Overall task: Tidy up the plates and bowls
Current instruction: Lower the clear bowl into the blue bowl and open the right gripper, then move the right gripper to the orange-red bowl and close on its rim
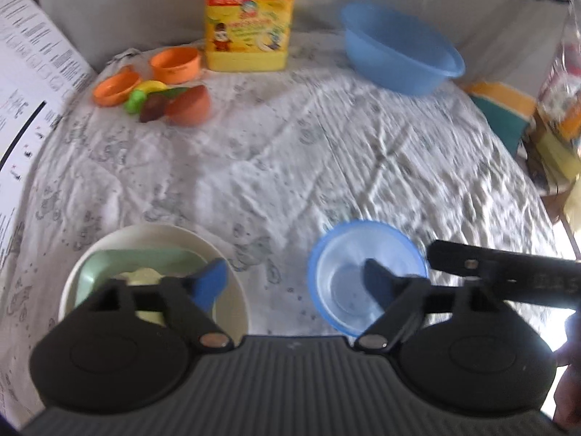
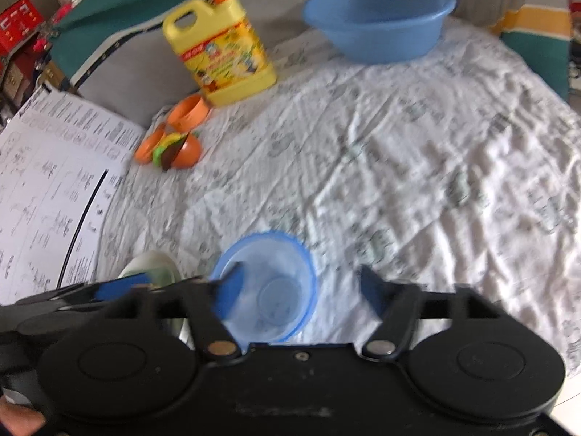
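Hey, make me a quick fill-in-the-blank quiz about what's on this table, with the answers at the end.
1. The detergent jug is coloured ____.
2. The green dish sits inside a ____ bowl.
3. Both the left gripper and the right gripper are ____.
4. The small clear bowl has a ____ rim.

Answers: yellow; white; open; blue

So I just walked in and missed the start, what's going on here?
A person holds two grippers over a cloth-covered table. Both the left gripper and right gripper are open and hold nothing. Below them sit a small clear blue bowl and a white plate carrying a green dish. A large blue basin stands at the far side.
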Tool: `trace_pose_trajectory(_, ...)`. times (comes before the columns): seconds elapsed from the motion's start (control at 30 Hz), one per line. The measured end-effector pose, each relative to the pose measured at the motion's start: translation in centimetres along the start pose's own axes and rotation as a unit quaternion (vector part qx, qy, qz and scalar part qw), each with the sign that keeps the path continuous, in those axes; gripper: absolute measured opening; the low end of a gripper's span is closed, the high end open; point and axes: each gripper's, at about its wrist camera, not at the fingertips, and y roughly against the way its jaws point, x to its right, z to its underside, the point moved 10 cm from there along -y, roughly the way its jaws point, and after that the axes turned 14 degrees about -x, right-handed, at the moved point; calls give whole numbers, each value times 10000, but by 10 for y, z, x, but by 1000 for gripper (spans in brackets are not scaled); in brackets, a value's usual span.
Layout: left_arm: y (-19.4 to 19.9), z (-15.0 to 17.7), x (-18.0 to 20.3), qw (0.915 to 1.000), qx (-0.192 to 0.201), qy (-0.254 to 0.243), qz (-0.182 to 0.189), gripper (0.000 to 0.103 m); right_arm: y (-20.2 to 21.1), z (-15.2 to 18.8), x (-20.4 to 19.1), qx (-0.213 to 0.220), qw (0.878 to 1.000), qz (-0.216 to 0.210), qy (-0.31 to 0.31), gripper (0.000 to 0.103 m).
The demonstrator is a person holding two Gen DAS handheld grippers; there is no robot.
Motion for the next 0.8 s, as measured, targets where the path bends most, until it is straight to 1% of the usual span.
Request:
trace_pose_trajectory(0.03,1,0,-3,10000,14,44,32,102,2,-1,2,39,10000,13,-22,98)
trace_pose_trajectory(0.07,2,0,-6,10000,26,71,56,103,3,-1,4,55,10000,30,-36,100)
trace_pose_trajectory(0.13,2,1,-10,10000,17,85,46,103,3,-1,6,50,9999,96,-36,100)
trace_pose_trajectory(0.2,1,3,-12,10000,2,85,20,103,2,0,7,46,9999,130,-32,103)
trace_pose_trajectory(0.43,-1,3,-13,9999,-18,98,56,103,1,0,6,76,9996,284,56,103)
trace_pose_trajectory(0.67,-10,5,-14,9996,-94,145,222,103,-5,-1,12,-42,9994,332,-28,103)
trace_pose_trajectory(0.8,-14,3,-23,9993,-122,245,266,103,-10,-4,11,-100,9993,362,-33,103)
